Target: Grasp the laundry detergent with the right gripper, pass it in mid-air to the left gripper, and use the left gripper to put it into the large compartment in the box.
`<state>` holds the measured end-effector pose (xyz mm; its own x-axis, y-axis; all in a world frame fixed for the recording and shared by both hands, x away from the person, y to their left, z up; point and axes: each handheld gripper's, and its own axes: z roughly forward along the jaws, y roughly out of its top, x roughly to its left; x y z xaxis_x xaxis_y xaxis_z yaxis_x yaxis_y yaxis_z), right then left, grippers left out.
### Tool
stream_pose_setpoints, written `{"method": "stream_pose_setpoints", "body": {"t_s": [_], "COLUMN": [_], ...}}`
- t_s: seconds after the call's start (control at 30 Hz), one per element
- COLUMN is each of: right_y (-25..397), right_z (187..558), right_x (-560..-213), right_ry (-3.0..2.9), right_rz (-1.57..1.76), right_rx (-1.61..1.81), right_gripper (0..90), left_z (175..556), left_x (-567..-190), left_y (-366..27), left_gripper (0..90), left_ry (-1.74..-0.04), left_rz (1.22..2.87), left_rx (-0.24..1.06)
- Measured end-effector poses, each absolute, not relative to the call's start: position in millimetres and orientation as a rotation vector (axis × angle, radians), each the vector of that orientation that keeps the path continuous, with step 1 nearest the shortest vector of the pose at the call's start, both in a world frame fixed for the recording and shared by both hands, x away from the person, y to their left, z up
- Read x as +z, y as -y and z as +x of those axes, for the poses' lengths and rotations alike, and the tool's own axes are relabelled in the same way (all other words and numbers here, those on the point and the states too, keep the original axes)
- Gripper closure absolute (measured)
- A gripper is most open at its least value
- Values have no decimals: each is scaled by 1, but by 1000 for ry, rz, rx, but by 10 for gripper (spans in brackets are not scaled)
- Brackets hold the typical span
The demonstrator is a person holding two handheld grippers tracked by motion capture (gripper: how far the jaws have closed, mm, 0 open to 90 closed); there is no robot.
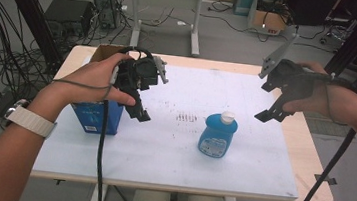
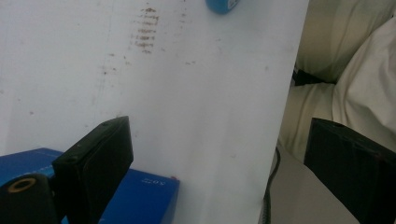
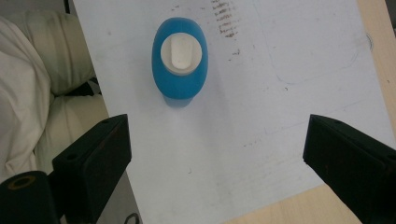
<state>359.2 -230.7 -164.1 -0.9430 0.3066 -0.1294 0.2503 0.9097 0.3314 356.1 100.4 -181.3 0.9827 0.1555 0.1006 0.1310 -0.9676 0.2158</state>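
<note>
You are only starting: the blue bottle (image 1: 218, 135) is standing upright and untouched on the white sheet (image 1: 240, 162) of the worktop, and the blue box (image 1: 95, 117) is sitting apart at the sheet's left edge, so every grasp is still ahead. Your right claw (image 1: 272, 109) is hovering wide open above and to the right of the bottle, gripping nothing. Your left claw (image 1: 138, 107) (just over the box) is also gaping wide, touching nothing.
</note>
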Motion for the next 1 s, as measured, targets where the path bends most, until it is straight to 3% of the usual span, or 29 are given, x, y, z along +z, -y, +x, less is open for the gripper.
{"method": "stream_pose_setpoints", "body": {"t_s": [1.0], "right_y": [225], "right_z": [342], "right_x": [-161], "right_ry": [-2865], "right_rz": [417], "right_rx": [507], "right_gripper": [47], "left_z": [350], "left_x": [-183], "left_y": [-102], "left_gripper": [84], "left_ry": [-215], "left_rz": [2911], "left_rx": [185]}}
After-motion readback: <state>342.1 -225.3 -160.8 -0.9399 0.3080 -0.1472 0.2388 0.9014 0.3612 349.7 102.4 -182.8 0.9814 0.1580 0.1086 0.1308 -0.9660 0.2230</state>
